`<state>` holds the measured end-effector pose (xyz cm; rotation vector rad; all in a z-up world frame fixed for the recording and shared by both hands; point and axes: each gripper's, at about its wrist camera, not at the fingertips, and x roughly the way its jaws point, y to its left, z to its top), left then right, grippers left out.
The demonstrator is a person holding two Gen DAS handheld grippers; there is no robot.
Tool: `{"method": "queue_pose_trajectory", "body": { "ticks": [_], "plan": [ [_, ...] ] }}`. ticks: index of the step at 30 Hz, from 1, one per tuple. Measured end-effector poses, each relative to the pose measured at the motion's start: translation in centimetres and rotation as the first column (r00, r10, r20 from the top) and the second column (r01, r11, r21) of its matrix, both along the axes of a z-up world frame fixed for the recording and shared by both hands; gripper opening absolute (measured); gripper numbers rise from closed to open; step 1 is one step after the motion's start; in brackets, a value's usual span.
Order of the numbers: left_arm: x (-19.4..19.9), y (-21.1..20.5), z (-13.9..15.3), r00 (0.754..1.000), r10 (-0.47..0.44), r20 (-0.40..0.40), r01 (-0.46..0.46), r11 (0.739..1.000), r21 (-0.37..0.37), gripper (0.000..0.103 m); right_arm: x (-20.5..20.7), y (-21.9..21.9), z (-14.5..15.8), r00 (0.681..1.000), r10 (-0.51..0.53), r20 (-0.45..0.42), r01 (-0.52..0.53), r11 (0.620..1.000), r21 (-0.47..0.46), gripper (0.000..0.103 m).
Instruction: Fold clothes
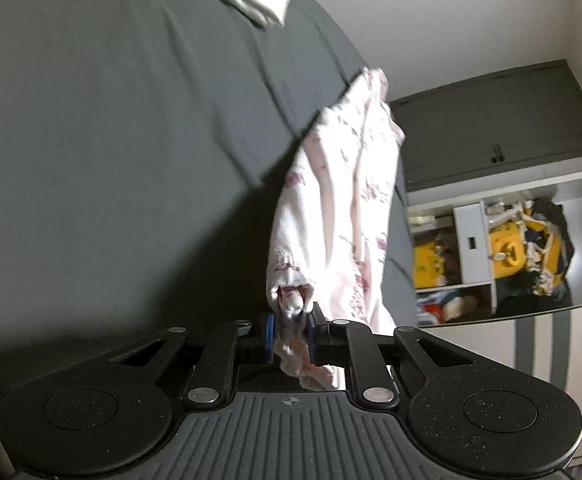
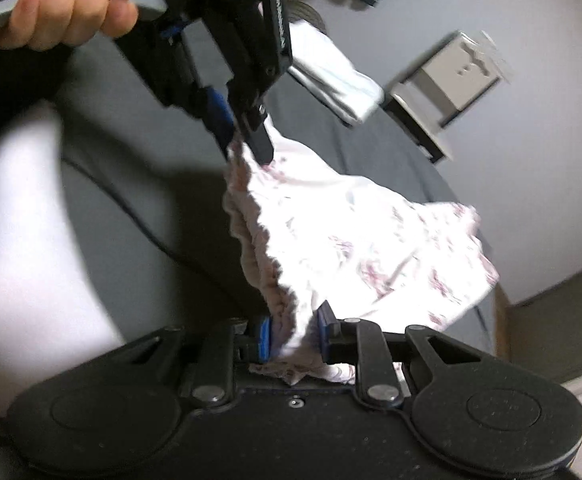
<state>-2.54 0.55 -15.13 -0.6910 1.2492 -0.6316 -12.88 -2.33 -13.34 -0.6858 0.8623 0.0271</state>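
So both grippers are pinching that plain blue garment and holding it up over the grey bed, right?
Not quite: the garment is white with a small pink floral print, not plain blue, as the right wrist view shows. The rest holds: the left gripper and right gripper both pinch it above the grey bed.

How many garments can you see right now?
2. The floral garment hangs between both hand-held grippers; a folded white one lies on the grey surface behind. Others may be out of frame.

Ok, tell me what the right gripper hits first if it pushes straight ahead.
The right gripper, shut on the floral garment, would bunch that cloth first. Beyond it, the left gripper holding the other end seems next, though depth is unclear.
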Motion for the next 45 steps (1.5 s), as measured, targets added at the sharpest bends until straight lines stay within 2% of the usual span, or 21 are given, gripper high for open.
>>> {"method": "queue_pose_trajectory", "body": {
  "ticks": [4,7,10,12,14,16,18,20,22,25,27,31,35,37,39,42,44,45],
  "plan": [
    [-1.0,4.5,1.3,0.999,0.053,-0.007,-0.053,0.998,0.034,0.015,0.3,1.1,2.2,0.998,0.058,0.002,-0.058,0.996,0.067,0.021],
    [-1.6,6.7,1.9,0.999,0.035,0.005,-0.035,0.999,0.04,0.016,0.4,2.0,4.4,0.997,0.073,0.018,-0.075,0.994,0.083,0.021],
    [-2.0,5.8,2.7,0.998,-0.035,0.057,0.032,0.998,0.049,0.016,-1.3,3.2,5.0,0.997,0.064,0.034,-0.066,0.995,0.072,0.021],
    [-1.8,4.7,2.9,0.996,-0.041,0.079,0.037,0.998,0.057,0.016,-1.4,2.5,4.8,0.998,0.047,0.037,-0.049,0.998,0.044,0.021],
    [-1.0,3.8,2.5,0.998,-0.019,0.063,0.015,0.998,0.069,0.033,-0.7,1.7,4.2,0.999,0.035,0.03,-0.035,0.999,-0.006,0.021],
    [-0.3,2.9,1.9,0.999,0.015,0.052,-0.02,0.996,0.091,0.076,0.3,0.4,3.2,1.0,0.022,0.019,-0.021,0.998,-0.054,0.022],
    [0.2,2.1,1.4,0.997,0.044,0.062,-0.051,0.992,0.118,0.089,0.3,-0.2,3.0,1.0,0.02,-0.008,-0.02,0.999,-0.045,0.029],
    [0.4,1.3,0.8,0.997,0.038,0.061,-0.046,0.99,0.136,0.089,0.0,-0.7,3.4,0.999,0.029,-0.038,-0.028,0.999,0.03,0.045],
    [0.7,0.6,0.0,0.999,0.015,0.048,-0.023,0.987,0.159,0.089,-0.4,-1.1,4.2,0.998,0.025,-0.052,-0.019,0.992,0.123,0.056],
    [0.8,-0.7,-0.9,0.999,-0.007,0.037,-0.002,0.974,0.226,0.089,-1.3,-1.8,5.2,0.998,0.001,-0.06,0.012,0.979,0.204,0.058],
    [0.7,-1.5,-1.4,0.998,-0.034,0.046,0.022,0.969,0.245,0.089,-2.1,-2.2,5.4,0.998,0.008,-0.065,0.006,0.979,0.205,0.058],
    [0.5,-3.0,-2.0,0.992,-0.09,0.087,0.061,0.953,0.297,0.089,-3.7,-2.1,5.0,0.996,0.042,-0.073,-0.033,0.992,0.123,0.059],
    [-0.3,-4.3,-1.8,0.976,-0.161,0.15,0.099,0.93,0.353,0.089,-4.0,-2.0,4.6,0.996,0.02,-0.085,-0.009,0.992,0.125,0.064],
    [-0.4,-4.5,-1.6,0.972,-0.166,0.166,0.1,0.933,0.346,0.074,-3.9,-2.0,4.6,0.996,0.006,-0.084,0.007,0.988,0.153,0.064],
    [-0.4,-4.4,-1.4,0.977,-0.14,0.163,0.079,0.941,0.33,0.067,-3.6,-1.7,4.6,0.997,0.003,-0.077,0.01,0.986,0.168,0.065],
    [-0.3,-3.6,-1.5,0.986,-0.101,0.135,0.06,0.958,0.279,0.035,-3.3,-0.9,4.5,0.999,0.025,-0.038,-0.019,0.99,0.139,0.067],
    [-0.1,-2.9,-1.8,0.993,-0.062,0.097,0.038,0.973,0.228,0.032,-3.3,0.0,4.4,0.998,0.056,0.01,-0.056,0.994,0.091,0.079],
    [-0.2,-2.6,-1.8,0.995,-0.045,0.084,0.027,0.977,0.21,0.026,-3.2,0.6,4.2,0.997,0.079,0.019,-0.08,0.994,0.069,0.08]
  ]
}}
